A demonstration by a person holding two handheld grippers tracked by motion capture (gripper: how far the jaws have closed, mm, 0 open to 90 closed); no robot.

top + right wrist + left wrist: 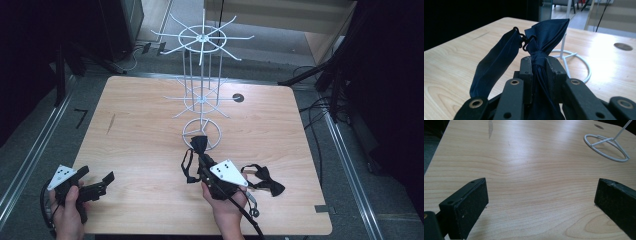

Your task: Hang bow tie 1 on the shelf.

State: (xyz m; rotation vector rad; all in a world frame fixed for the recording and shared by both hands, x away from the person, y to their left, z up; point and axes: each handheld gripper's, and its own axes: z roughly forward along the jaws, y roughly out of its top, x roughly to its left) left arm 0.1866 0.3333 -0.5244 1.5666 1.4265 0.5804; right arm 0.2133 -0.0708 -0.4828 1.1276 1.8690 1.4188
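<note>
tabletop [140,150] of pale wood, seen from above, with a white wire rack [201,65] standing at its far middle; the rack's ring base [201,134] rests on the wood and its spoked tiers rise on thin rods. right gripper [201,150], held in the person's right hand [226,207] near the front middle, is closed on a dark blue bow tie [200,144] at the knot; in the right gripper view the jaws pinch the knot from both sides, one wing of the bow tie [549,32] stands up above them, and the neck strap [496,65] hangs in a loop to the left, joined by a small black hook [524,41]. the held bow tie lies just in front of the rack's ring base [574,62]. a second bow tie [267,181] lies flat on the tabletop just to the right of the right hand, its strap curling beside it. left gripper [95,181], in the left hand [67,210] at the front left corner, has its jaws wide apart and empty; the left gripper view shows bare wood [531,182] between them and the ring base [606,147] farther off at upper right. a grey mark [110,123] streaks the wood at left, and a dark round hole [238,97] sits near the rack.
</note>
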